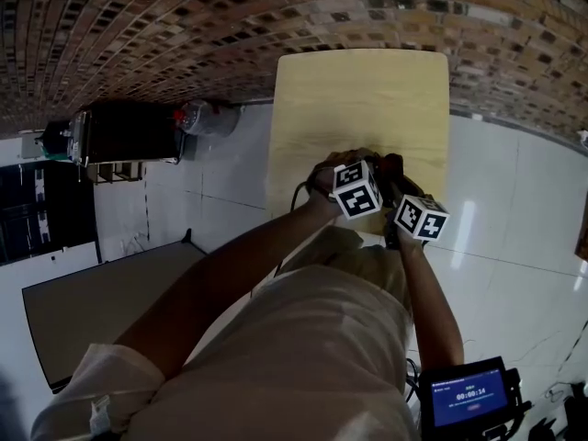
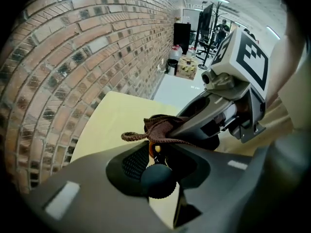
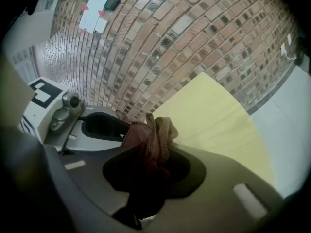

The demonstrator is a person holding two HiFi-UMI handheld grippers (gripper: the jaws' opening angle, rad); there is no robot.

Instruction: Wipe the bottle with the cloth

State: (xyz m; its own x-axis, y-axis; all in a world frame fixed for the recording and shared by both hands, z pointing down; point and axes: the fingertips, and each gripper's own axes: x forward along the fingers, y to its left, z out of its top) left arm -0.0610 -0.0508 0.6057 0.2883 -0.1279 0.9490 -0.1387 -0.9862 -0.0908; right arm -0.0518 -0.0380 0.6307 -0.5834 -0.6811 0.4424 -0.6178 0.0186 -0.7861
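Up close, the left gripper (image 2: 158, 165) has its fingers (image 2: 87, 188) closed on the bottle (image 2: 158, 179). Only a dark, round cap with a ribbed edge shows, with an amber glint just beyond it. The right gripper (image 3: 148, 166) pinches the cloth (image 3: 148, 140) between its fingers (image 3: 233, 178). The cloth is brownish-red and bunched into folds, with a stitched hem trailing loose. It lies against the bottle just past the cap. Both grippers hang close together above the pale yellow surface (image 1: 367, 108), beside a brick wall (image 1: 138, 26).
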